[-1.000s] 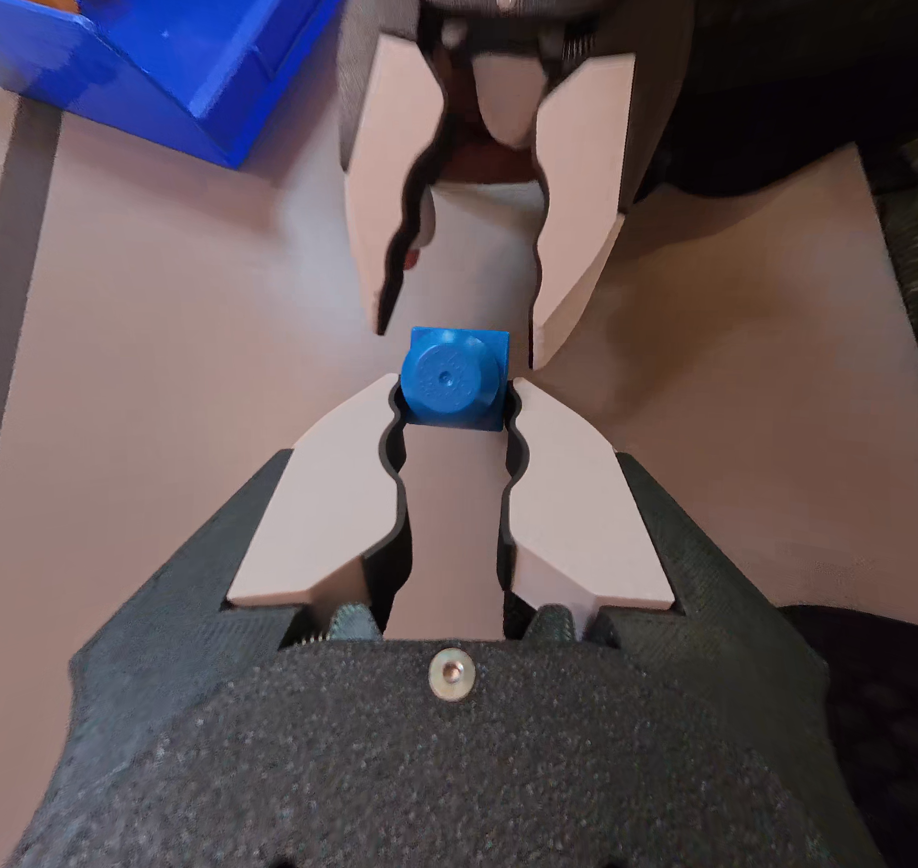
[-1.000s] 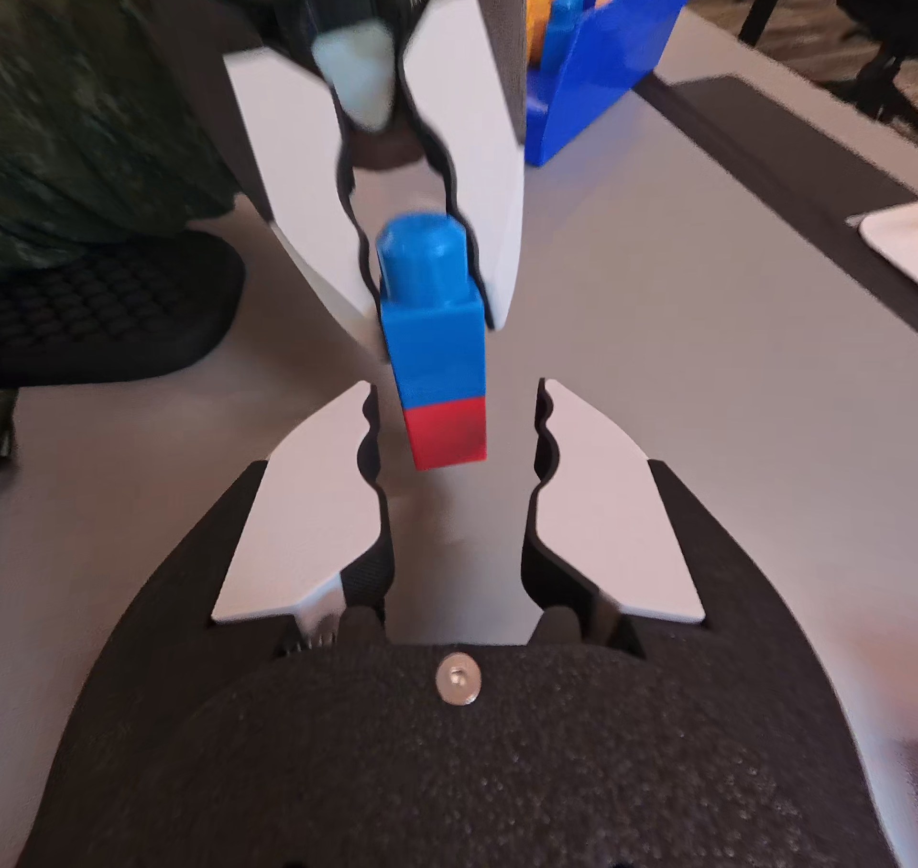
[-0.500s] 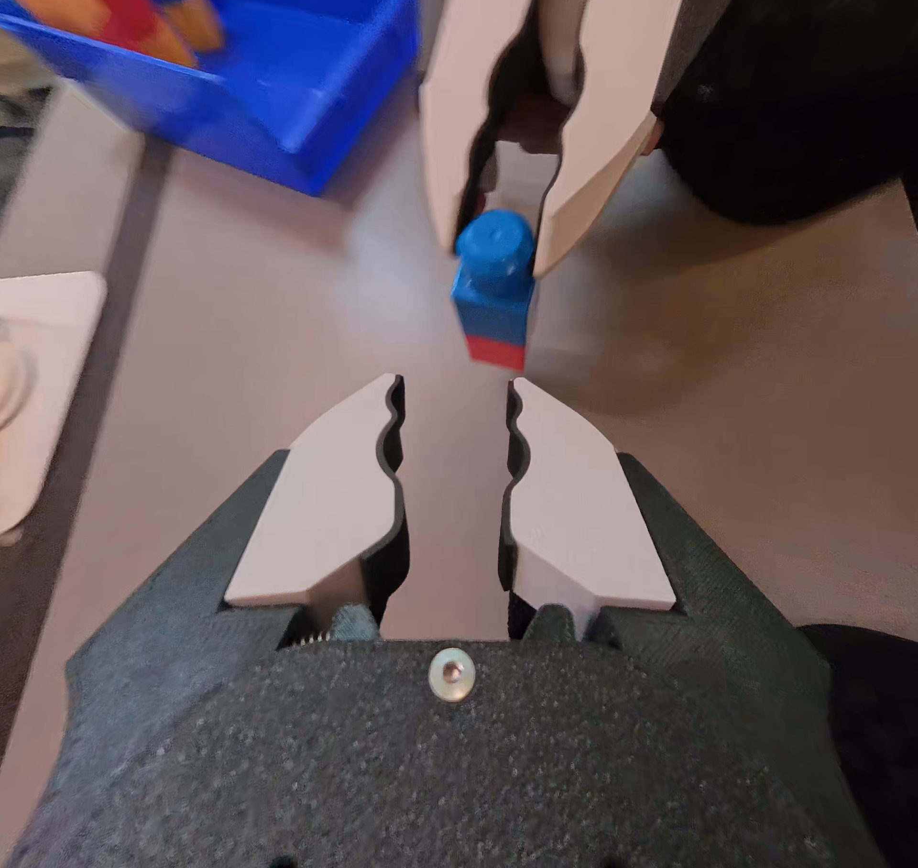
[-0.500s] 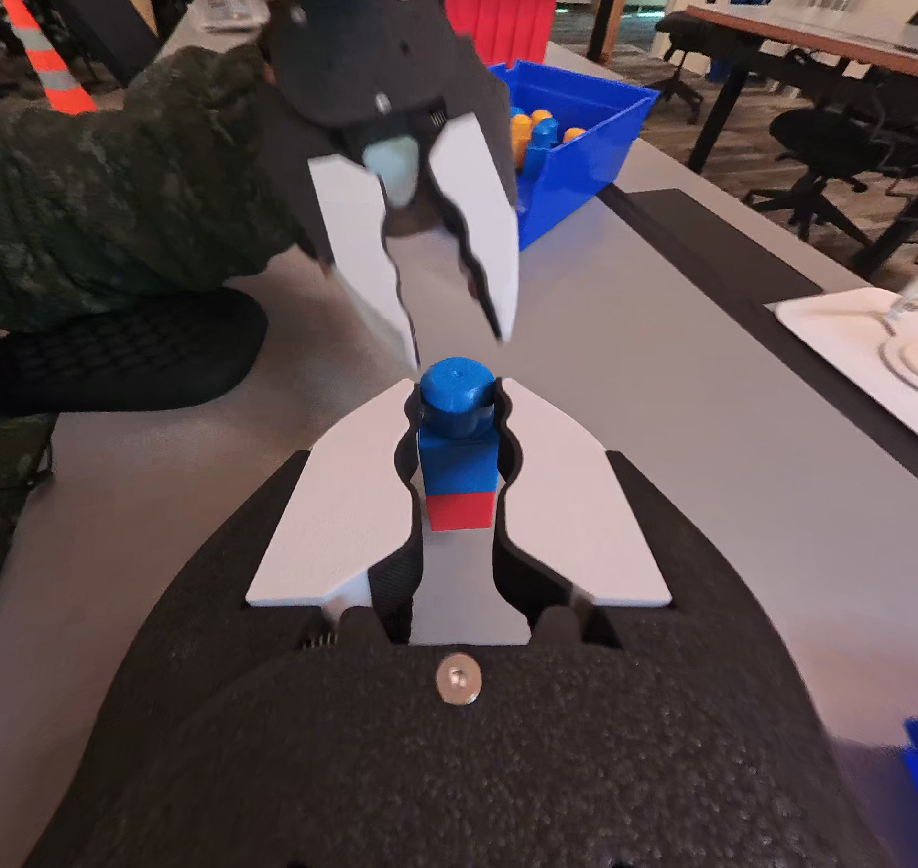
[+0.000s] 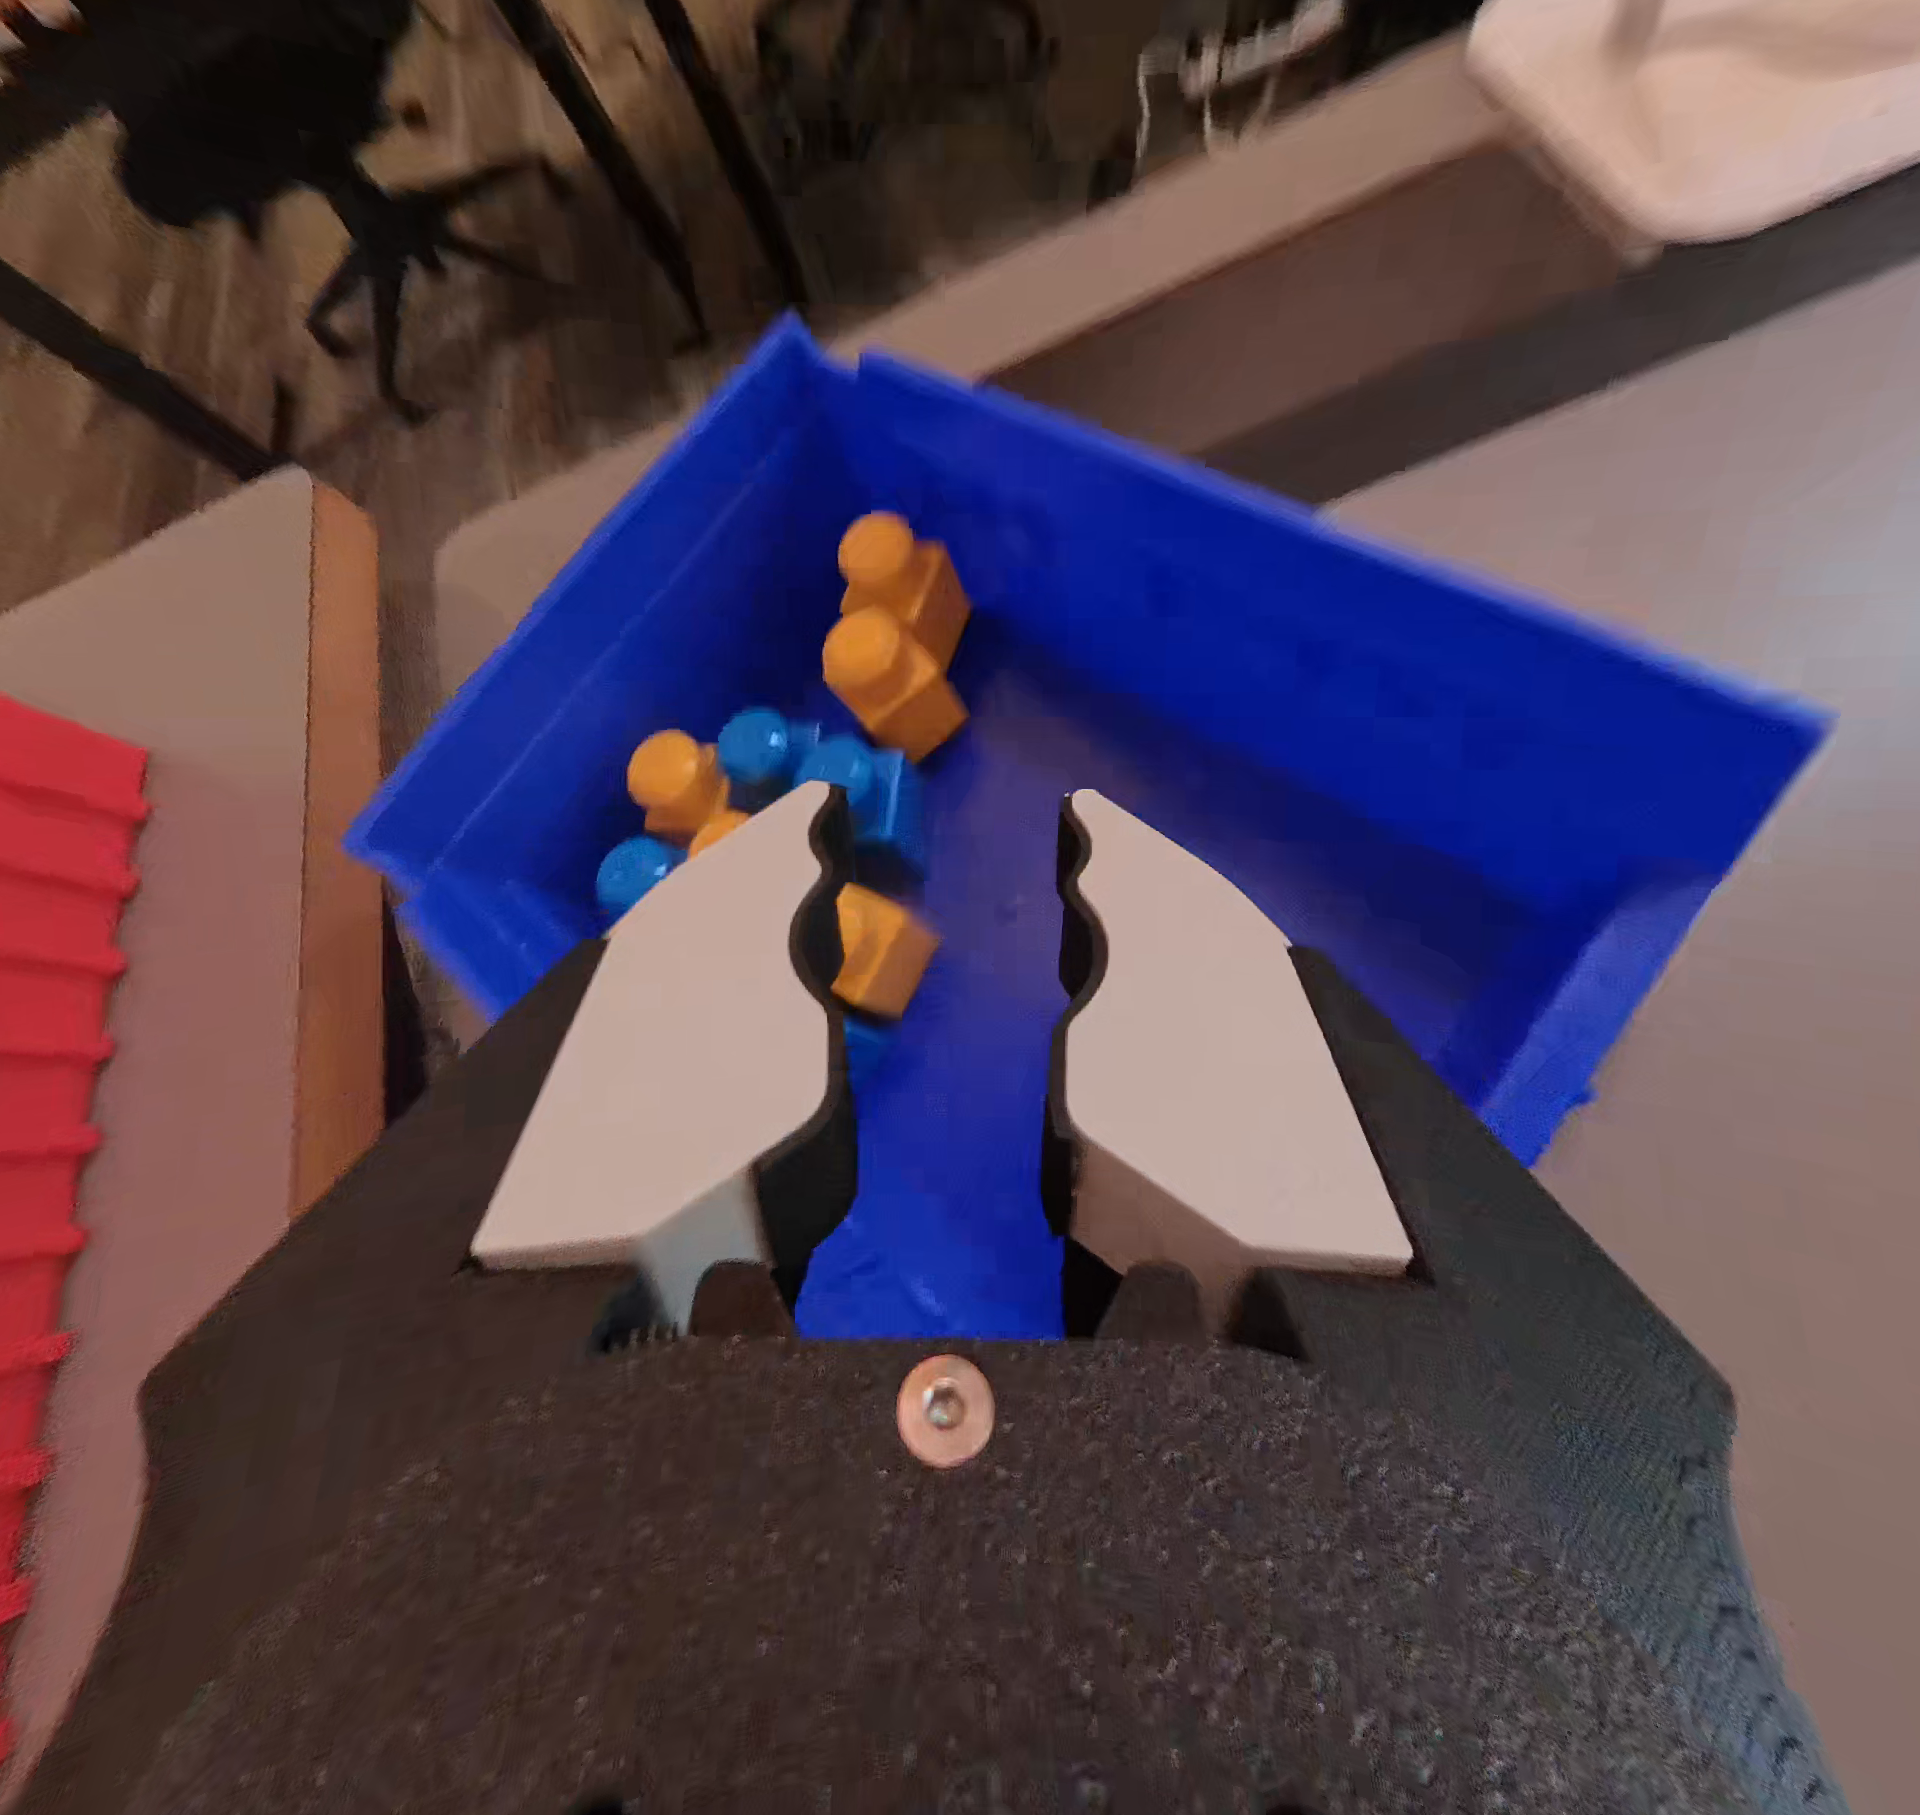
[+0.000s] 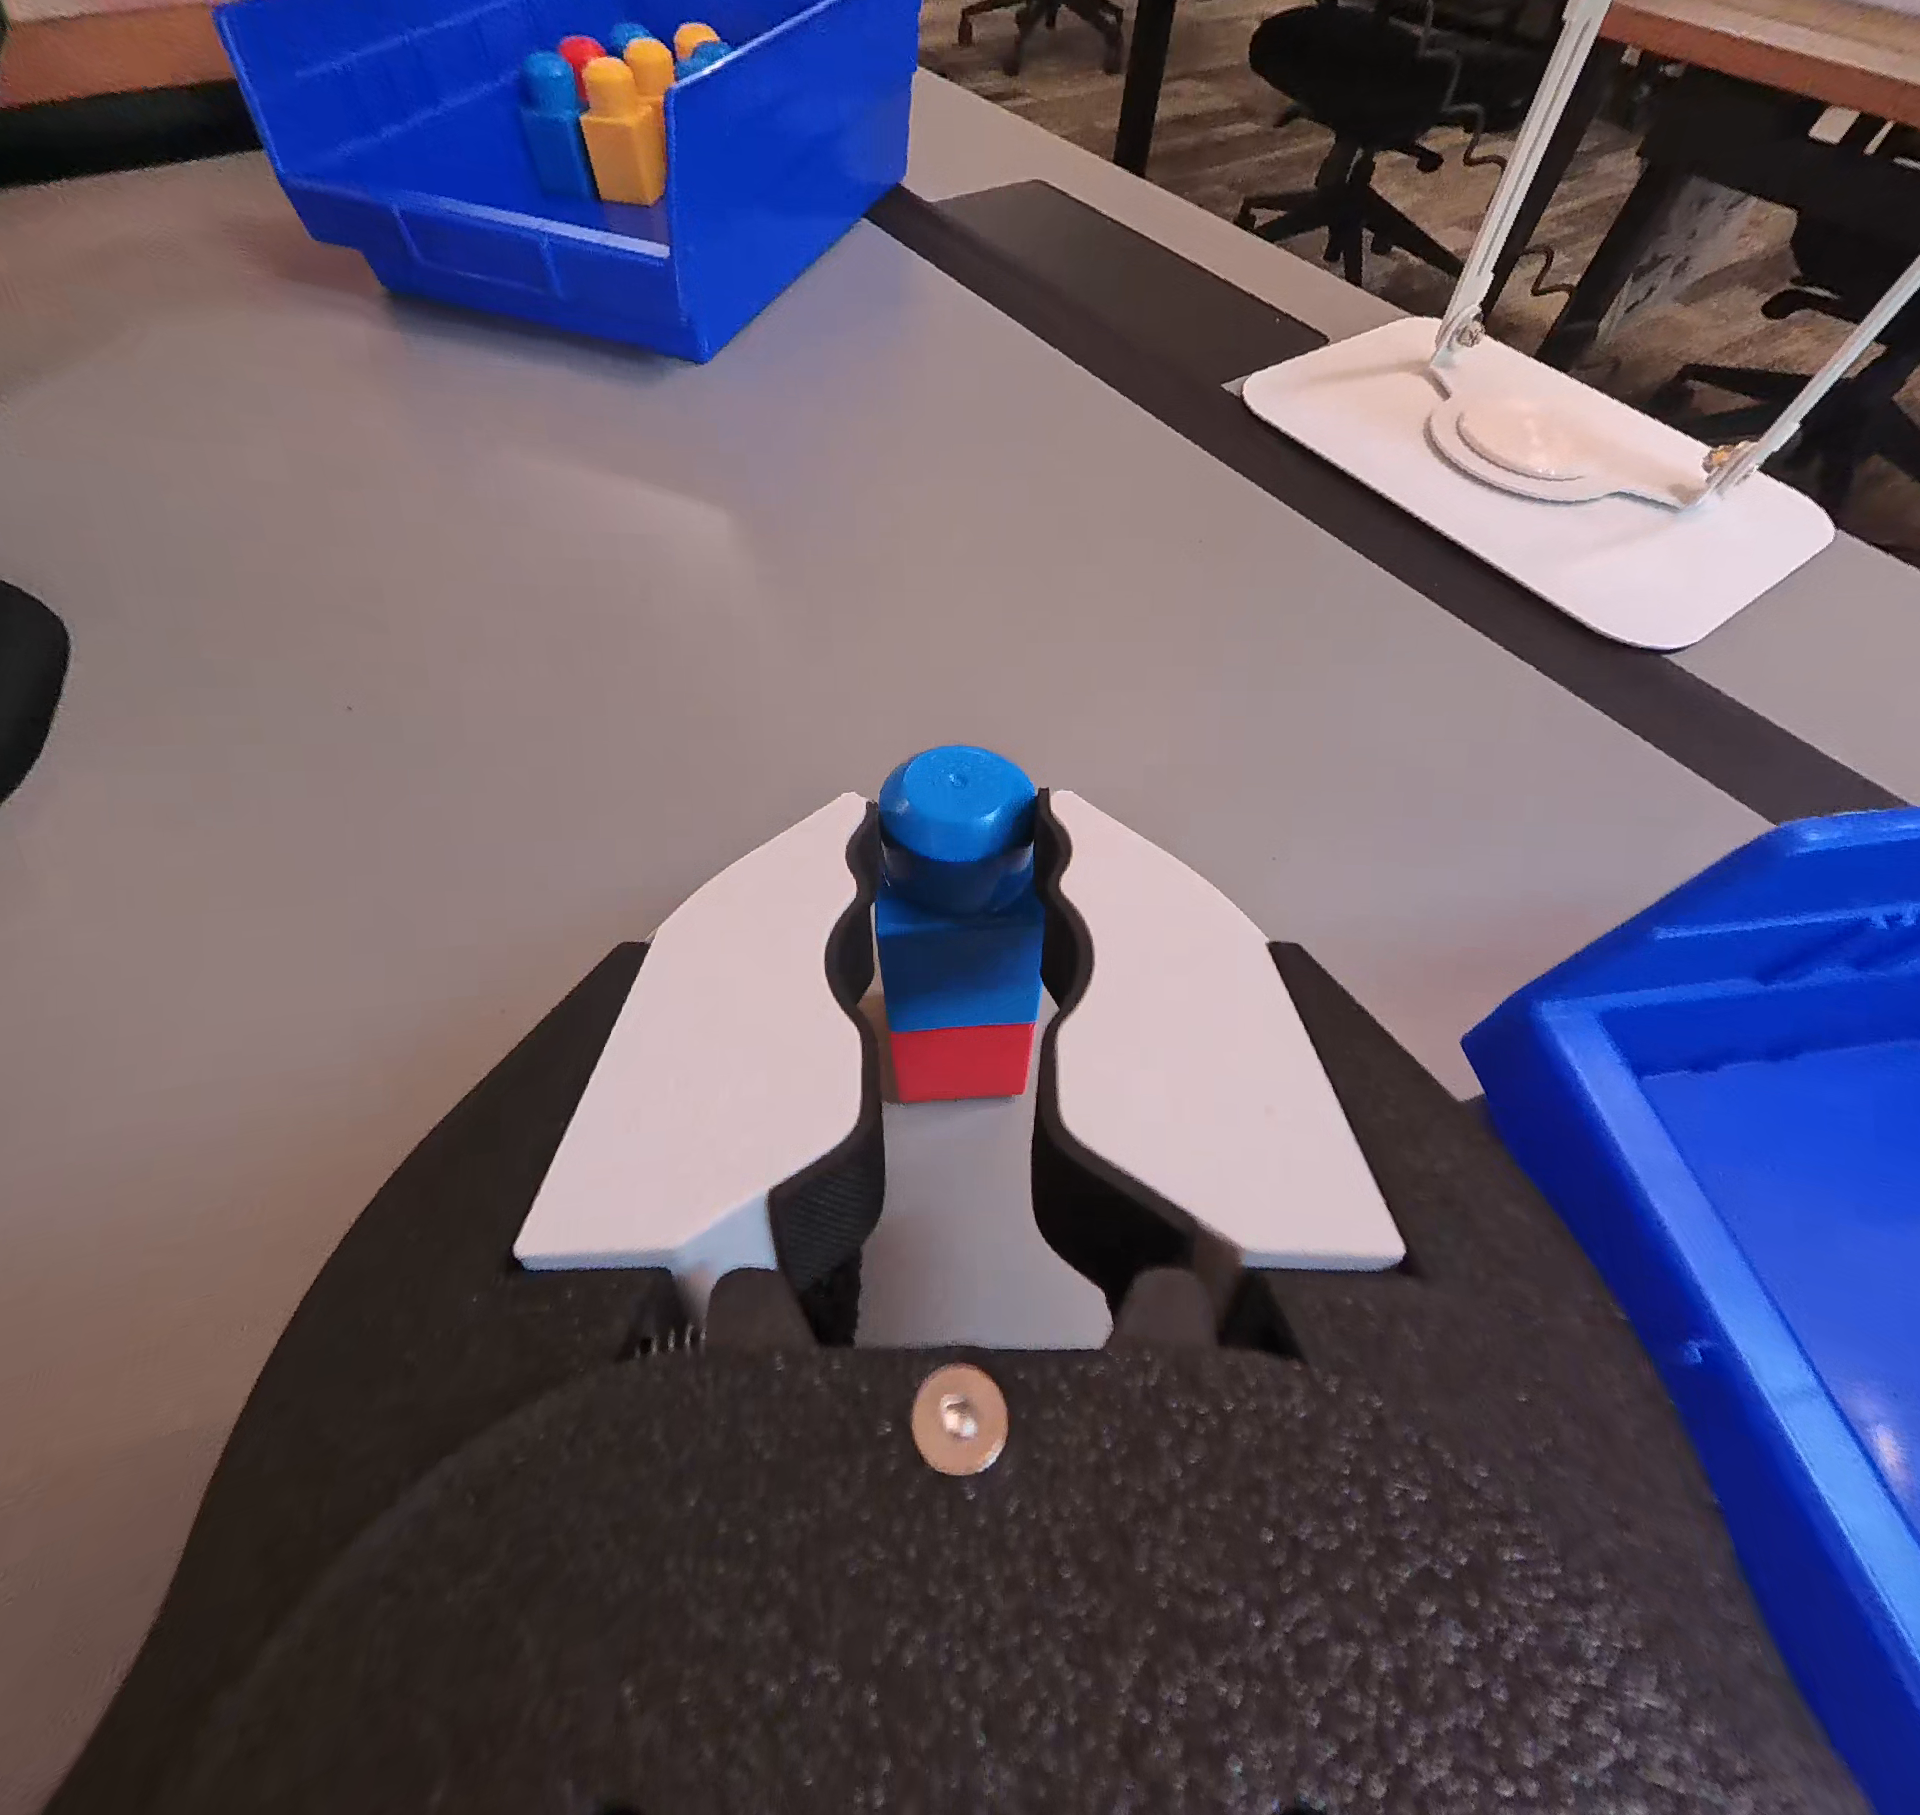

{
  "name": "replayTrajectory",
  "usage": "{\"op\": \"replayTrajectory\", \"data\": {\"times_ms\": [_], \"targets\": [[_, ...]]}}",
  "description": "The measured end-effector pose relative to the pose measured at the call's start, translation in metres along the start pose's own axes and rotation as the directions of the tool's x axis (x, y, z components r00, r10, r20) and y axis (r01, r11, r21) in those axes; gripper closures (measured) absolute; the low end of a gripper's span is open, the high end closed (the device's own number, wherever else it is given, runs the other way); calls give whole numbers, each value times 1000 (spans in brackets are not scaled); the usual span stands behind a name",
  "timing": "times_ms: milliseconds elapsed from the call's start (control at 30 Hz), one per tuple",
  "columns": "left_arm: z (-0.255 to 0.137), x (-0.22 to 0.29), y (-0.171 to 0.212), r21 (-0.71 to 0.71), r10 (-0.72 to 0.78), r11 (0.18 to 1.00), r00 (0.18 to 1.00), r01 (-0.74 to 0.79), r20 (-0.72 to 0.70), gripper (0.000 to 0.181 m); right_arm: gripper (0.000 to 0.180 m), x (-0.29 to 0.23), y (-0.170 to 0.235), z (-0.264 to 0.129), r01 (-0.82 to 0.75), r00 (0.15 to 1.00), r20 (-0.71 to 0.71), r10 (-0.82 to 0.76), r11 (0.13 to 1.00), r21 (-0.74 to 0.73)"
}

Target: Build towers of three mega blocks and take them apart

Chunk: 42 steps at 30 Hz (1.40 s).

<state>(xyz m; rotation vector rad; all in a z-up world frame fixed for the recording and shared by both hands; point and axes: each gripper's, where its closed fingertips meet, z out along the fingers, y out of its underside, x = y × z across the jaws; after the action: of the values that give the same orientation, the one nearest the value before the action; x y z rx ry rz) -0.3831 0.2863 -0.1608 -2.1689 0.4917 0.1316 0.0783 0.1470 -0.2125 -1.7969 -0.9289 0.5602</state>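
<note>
Left wrist view: the left gripper (image 5: 945, 809) has swung away from the stack it faced half a second ago and now hangs, fingers spread and empty, over the blue plastic bin (image 5: 1299, 643). Counted in that bin through motion blur: about four orange blocks (image 5: 899, 695) and three or four blue blocks (image 5: 764, 747), clustered at the left wall; the right half of the bin floor is bare.

Right wrist view: the right gripper (image 6: 956, 809) still pinches the two-piece stack, blue block on red block (image 6: 956, 996), just above the grey tabletop (image 6: 520, 570). A second blue bin (image 6: 1714, 1142) sits at the right edge; a white lamp base (image 6: 1538, 477) is beyond the black strip.
</note>
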Motion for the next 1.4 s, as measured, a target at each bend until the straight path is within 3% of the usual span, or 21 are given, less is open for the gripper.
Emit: {"op": "replayTrajectory", "data": {"times_ms": [100, 233, 433, 567, 767, 867, 967, 1133, 1167, 1200, 1400], "targets": [[16, -20, 23, -182, 133, 975, 991, -130, 2, 141, 151, -1, 0, 1, -9, 1000, 12, 9, 1000, 6], [39, -35, 58, -434, 266, 863, 963, -261, -50, 138, 149, -6, -1, 1, -12, 999, 42, 11, 1000, 22], [63, -31, 85, -553, 244, 782, 958, -288, -153, 133, 143, -9, -10, -3, -33, 997, 72, 28, 997, 75], [69, -37, 97, -612, 358, 704, 924, -359, -130, 140, 139, -7, -8, -3, -48, 996, 80, 43, 996, 70], [50, -18, 53, -461, 416, 785, 904, -413, -100, 148, 112, -4, 4, -7, -55, 993, 102, 55, 998, -3], [19, 9, 2, -254, 394, 882, 917, -398, -69, 148, 103, -2, 25, -8, -17, 994, 106, 28, 994, -104], [-23, 71, -48, 24, 407, 912, 900, -409, -155, 147, 102, -4, 45, -2, 3, 993, 119, 20, 982, -189], [-93, 218, -80, 369, 540, 835, 740, -408, -402, 148, 110, -2, 65, 20, 50, 995, 92, -28, 967, -251], [-103, 246, -79, 410, 571, 815, 695, -411, -438, 148, 120, -1, 66, 23, 57, 996, 86, -36, 967, -248], [-111, 272, -76, 440, 598, 796, 649, -415, -470, 148, 139, -2, 65, 25, 69, 995, 90, -49, 969, -236], [-126, 373, -49, 498, 677, 735, 463, -460, -572, 148, 142, -39, 48, 20, 155, 976, 189, -106, 951, -269]]}}
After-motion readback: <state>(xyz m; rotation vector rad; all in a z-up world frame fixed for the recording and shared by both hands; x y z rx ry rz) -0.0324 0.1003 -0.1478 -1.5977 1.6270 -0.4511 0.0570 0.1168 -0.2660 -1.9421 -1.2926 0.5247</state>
